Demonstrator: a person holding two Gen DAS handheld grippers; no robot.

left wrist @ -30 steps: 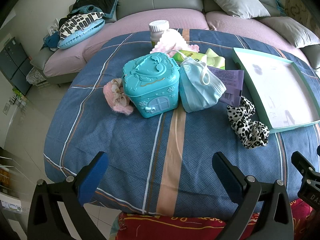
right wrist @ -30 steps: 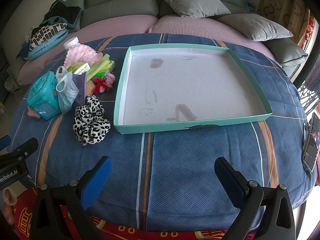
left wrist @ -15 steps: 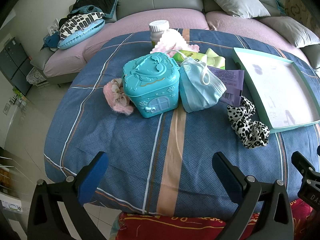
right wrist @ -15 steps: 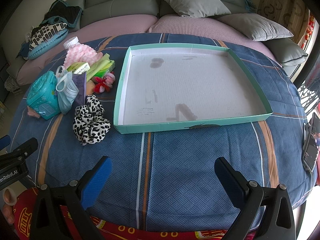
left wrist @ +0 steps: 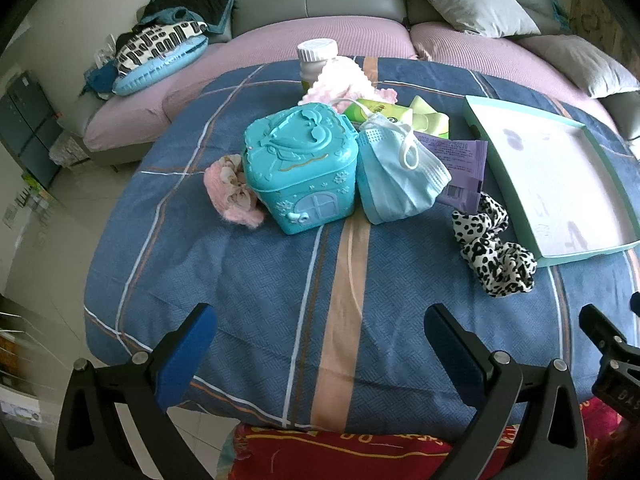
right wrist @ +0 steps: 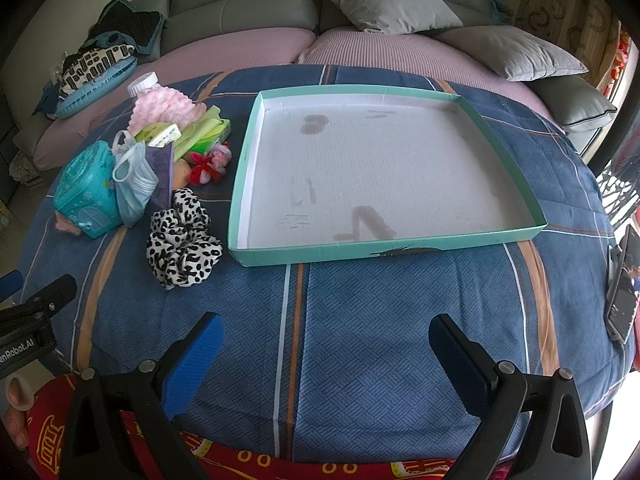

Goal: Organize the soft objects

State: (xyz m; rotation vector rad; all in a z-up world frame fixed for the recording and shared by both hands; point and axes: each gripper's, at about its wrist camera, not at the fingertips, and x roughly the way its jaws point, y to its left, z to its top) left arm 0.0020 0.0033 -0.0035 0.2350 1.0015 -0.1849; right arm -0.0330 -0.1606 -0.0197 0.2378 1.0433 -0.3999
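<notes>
A leopard-print scrunchie point(left wrist: 494, 254) point(right wrist: 182, 238) lies just left of a shallow teal tray point(left wrist: 478, 126) point(right wrist: 400, 250) with a bare white floor. A blue face mask point(left wrist: 394, 178) point(right wrist: 132, 184) leans on a teal plastic house-shaped box point(left wrist: 302, 168) point(right wrist: 86, 190). A pink fluffy hair tie point(left wrist: 232, 192) sits left of that box. A pink knitted cloth point(left wrist: 344, 80) point(right wrist: 162, 106) and a red-pink soft toy point(right wrist: 210, 164) lie further back. My left gripper point(left wrist: 320, 346) hangs open over the near table edge. My right gripper point(right wrist: 326, 350) is open too, in front of the tray.
A purple packet point(left wrist: 464, 168), green tissue packs point(right wrist: 200, 136) and a white-capped bottle point(left wrist: 316, 58) crowd the pile. A phone point(right wrist: 622, 284) lies at the right table edge. A grey sofa with cushions point(right wrist: 384, 4) stands behind the blue striped tablecloth point(right wrist: 360, 320).
</notes>
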